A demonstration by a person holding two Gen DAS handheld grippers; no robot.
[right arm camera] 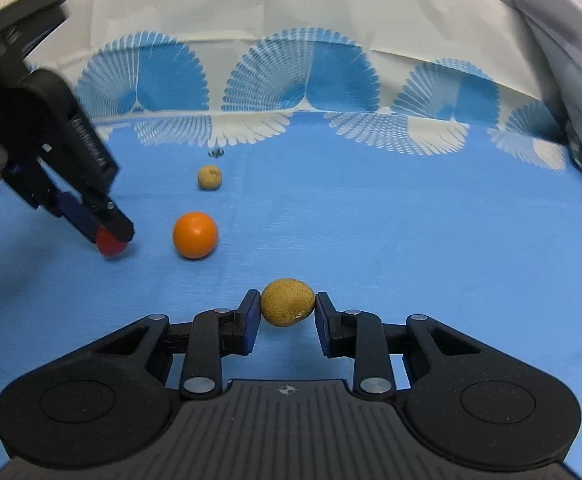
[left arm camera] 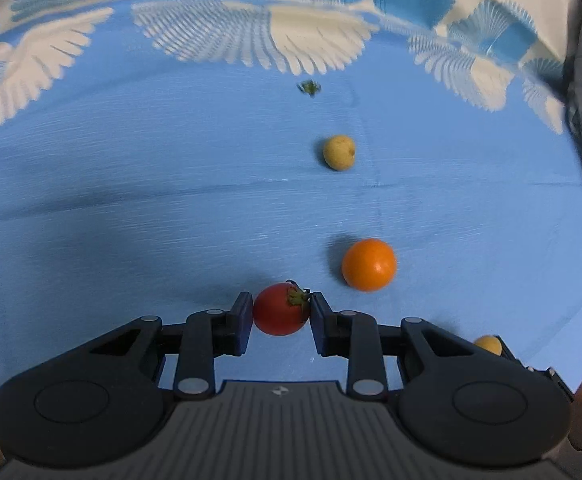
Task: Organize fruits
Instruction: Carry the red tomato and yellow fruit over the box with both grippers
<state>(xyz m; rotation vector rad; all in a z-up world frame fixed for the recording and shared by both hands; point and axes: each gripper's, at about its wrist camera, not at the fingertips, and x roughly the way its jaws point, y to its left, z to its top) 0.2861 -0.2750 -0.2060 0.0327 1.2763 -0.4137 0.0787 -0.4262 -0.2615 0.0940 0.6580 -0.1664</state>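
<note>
Gripping a red tomato (left arm camera: pixel 279 310), the left gripper (left arm camera: pixel 281 312) has both fingers (left arm camera: pixel 243 320) clamped on its sides above the blue cloth (left arm camera: pixel 131 200) covering the worktop. Beyond it in the left wrist view lie an orange (left arm camera: pixel 368 265), then a small yellowish fruit (left arm camera: pixel 339 152), then a loose green stem (left arm camera: pixel 310 88), roughly in a line. From the right wrist view, the right gripper (right arm camera: pixel 287 308) has its fingers (right arm camera: pixel 251 316) pressed against a brownish-yellow round fruit (right arm camera: pixel 287 307). At the left of that view the left gripper holds the tomato near the orange, the yellowish fruit farther back.
</note>
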